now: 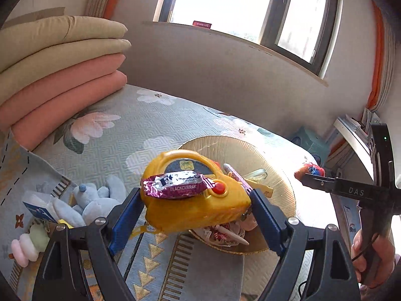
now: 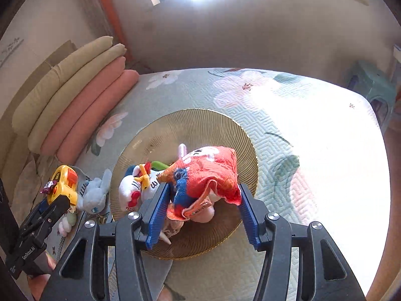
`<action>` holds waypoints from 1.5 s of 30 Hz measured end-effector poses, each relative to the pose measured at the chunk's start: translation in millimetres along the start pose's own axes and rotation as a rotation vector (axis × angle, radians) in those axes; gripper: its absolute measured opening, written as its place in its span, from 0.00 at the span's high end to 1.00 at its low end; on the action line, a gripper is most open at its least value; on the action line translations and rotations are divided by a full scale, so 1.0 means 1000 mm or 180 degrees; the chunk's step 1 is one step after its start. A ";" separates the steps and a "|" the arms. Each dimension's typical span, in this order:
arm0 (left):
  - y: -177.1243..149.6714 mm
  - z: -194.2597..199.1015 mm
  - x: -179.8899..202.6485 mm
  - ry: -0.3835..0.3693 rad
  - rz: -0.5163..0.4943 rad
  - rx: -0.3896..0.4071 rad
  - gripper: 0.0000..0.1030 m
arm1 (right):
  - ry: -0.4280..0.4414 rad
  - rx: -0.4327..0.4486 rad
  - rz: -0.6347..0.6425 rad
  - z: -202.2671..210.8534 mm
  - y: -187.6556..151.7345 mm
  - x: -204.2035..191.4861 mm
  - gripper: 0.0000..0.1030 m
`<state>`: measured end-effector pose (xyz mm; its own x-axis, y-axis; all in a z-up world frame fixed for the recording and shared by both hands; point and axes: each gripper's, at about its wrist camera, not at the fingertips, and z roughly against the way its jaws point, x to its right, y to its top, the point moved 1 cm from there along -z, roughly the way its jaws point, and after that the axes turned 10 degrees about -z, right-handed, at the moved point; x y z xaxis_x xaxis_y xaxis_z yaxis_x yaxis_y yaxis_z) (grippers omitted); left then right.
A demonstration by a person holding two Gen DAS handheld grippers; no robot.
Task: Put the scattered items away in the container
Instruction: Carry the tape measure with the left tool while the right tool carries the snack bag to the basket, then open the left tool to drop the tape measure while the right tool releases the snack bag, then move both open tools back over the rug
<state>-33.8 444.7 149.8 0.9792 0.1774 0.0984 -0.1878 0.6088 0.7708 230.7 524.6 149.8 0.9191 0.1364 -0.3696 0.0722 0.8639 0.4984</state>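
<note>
My left gripper (image 1: pixel 195 200) is shut on a yellow tape measure (image 1: pixel 198 210), and a purple candy wrapper (image 1: pixel 175 184) lies on top of it. It hangs over the near rim of a round gold tray (image 1: pixel 273 160). In the right wrist view my right gripper (image 2: pixel 204 190) is shut on a crumpled red and blue cloth (image 2: pixel 208 170) above the gold tray (image 2: pixel 190 125). A white plush with a red bow (image 2: pixel 130 190) and other small items lie in the tray. The left gripper with the tape measure (image 2: pixel 64 183) shows at that view's left.
A pale blue plush rabbit (image 1: pixel 92 198), a small blue and white box (image 1: pixel 37 208) and a pastel toy (image 1: pixel 27 245) lie on the rug left of the tray. Stacked cushions (image 1: pixel 57 75) stand at the back left. A teal stool (image 2: pixel 373 87) is at the far right.
</note>
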 end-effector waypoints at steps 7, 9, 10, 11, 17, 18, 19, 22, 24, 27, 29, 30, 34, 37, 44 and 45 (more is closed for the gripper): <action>0.022 -0.068 0.018 -0.0189 -0.0138 -0.0152 0.18 | 0.0045 -0.0165 -0.0192 -0.034 0.007 0.011 0.47; 0.023 -0.082 0.022 -0.0233 -0.0161 -0.0218 0.18 | 0.0070 -0.0185 -0.0207 -0.040 0.008 0.011 0.47; 0.023 -0.089 0.023 -0.0239 -0.0175 -0.0256 0.18 | 0.0074 -0.0194 -0.0202 -0.043 0.009 0.011 0.47; 0.022 -0.095 0.024 -0.0237 -0.0182 -0.0284 0.18 | 0.0070 -0.0207 -0.0194 -0.046 0.010 0.011 0.46; 0.016 -0.118 0.016 -0.0292 0.0008 -0.0486 0.18 | 0.0054 -0.0250 -0.0197 -0.063 0.015 0.008 0.46; 0.015 -0.120 0.014 -0.0300 0.0038 -0.0517 0.18 | 0.0031 -0.0245 -0.0182 -0.063 0.015 0.007 0.46; 0.013 -0.121 0.013 -0.0314 0.0054 -0.0559 0.18 | 0.0017 -0.0246 -0.0168 -0.064 0.015 0.006 0.46; 0.009 -0.119 0.012 -0.0340 0.0064 -0.0678 0.17 | 0.0039 -0.0280 -0.0161 -0.060 0.013 0.006 0.46; 0.008 -0.117 0.010 -0.0376 0.0114 -0.0762 0.17 | 0.0032 -0.0282 -0.0132 -0.056 0.010 0.005 0.46; 0.007 -0.108 0.004 -0.0448 0.0270 -0.0873 0.17 | 0.0000 -0.0250 -0.0036 -0.046 0.005 0.002 0.46; 0.006 -0.086 -0.003 -0.0456 0.0355 -0.0759 0.17 | 0.0006 -0.0241 0.0007 -0.036 0.000 -0.004 0.46; 0.005 -0.073 -0.008 -0.0461 0.0407 -0.0699 0.17 | 0.0005 -0.0237 0.0031 -0.032 -0.003 -0.008 0.46; -0.012 -0.021 -0.036 -0.0355 0.0611 -0.0574 0.15 | 0.0084 -0.0299 0.0128 -0.020 -0.017 -0.030 0.45; -0.044 0.017 -0.067 -0.0158 0.0728 -0.0588 0.15 | 0.0180 -0.0362 0.0278 -0.014 -0.032 -0.057 0.45; -0.132 0.092 -0.168 0.0464 0.0901 -0.0824 0.15 | 0.0435 -0.0631 0.0903 -0.016 -0.082 -0.140 0.36; -0.142 0.098 -0.183 0.0515 0.0910 -0.0862 0.15 | 0.0491 -0.0696 0.1032 -0.019 -0.091 -0.154 0.36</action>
<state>-178.7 249.9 84.4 0.8641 0.4746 0.1674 -0.4845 0.6947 0.5316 75.1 434.2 146.6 0.8108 0.4748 -0.3424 -0.3104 0.8447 0.4361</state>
